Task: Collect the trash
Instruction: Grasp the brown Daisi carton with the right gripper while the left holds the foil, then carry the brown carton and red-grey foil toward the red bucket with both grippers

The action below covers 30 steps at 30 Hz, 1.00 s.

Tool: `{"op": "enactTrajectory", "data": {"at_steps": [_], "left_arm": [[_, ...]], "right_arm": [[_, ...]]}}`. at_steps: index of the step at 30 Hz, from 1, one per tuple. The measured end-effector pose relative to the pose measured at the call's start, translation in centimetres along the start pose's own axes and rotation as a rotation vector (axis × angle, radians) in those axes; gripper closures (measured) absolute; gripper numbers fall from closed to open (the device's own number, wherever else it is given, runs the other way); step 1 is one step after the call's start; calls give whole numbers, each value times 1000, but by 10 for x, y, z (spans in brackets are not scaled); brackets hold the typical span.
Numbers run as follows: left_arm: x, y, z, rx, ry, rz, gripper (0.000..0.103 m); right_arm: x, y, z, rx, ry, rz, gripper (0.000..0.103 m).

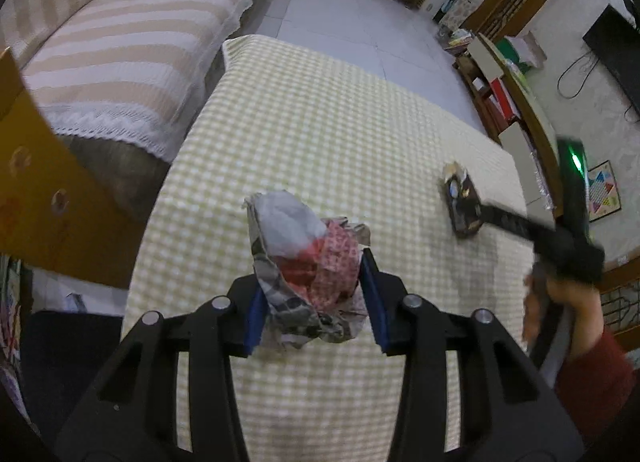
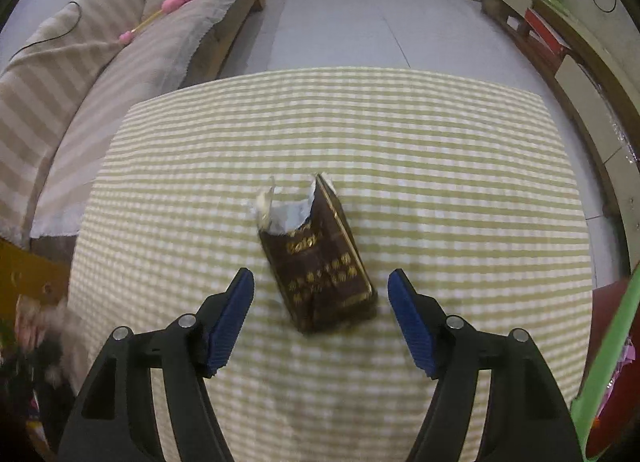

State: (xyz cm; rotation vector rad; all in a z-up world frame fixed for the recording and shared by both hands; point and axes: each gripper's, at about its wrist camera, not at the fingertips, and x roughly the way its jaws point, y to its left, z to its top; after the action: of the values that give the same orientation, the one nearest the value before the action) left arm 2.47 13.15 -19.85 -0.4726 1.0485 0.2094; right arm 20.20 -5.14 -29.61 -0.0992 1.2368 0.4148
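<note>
My left gripper (image 1: pixel 314 298) is shut on a crumpled paper wrapper (image 1: pixel 308 266), grey, red and pink, held just above the checked tablecloth (image 1: pixel 320 134). A dark brown torn-open box with gold print (image 2: pixel 320 258) lies on the cloth (image 2: pixel 440 182). My right gripper (image 2: pixel 320 314) is open, its blue pads on either side of the box's near end, not touching it. In the left wrist view the same box (image 1: pixel 462 204) lies at the right, with the right gripper's black finger (image 1: pixel 508 220) reaching to it.
A striped sofa (image 1: pixel 120 54) runs along the left of the table. A yellow cardboard box (image 1: pixel 36 190) stands at the left edge. A low wooden TV cabinet (image 1: pixel 516 102) lines the right wall. Tiled floor (image 2: pixel 352 14) lies beyond the table.
</note>
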Motion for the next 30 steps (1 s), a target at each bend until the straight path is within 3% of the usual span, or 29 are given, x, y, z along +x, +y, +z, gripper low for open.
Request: {"op": "enactTrajectory", "data": {"at_steps": [4, 5, 9, 21, 30], "left_arm": [[2, 5, -5, 12, 23, 19, 62], [2, 6, -4, 8, 22, 19, 62], [-1, 4, -3, 17, 8, 22, 62], [-12, -15, -8, 65, -7, 11, 62], [-22, -39, -15, 123, -16, -12, 61]], "right_arm": [[11, 2, 6, 8, 25, -15, 39], [11, 3, 7, 1, 25, -17, 47], [3, 10, 7, -17, 2, -10, 54], [-86, 6, -45, 13, -123, 107, 54], [-139, -21, -97, 146, -164, 146, 54]]}}
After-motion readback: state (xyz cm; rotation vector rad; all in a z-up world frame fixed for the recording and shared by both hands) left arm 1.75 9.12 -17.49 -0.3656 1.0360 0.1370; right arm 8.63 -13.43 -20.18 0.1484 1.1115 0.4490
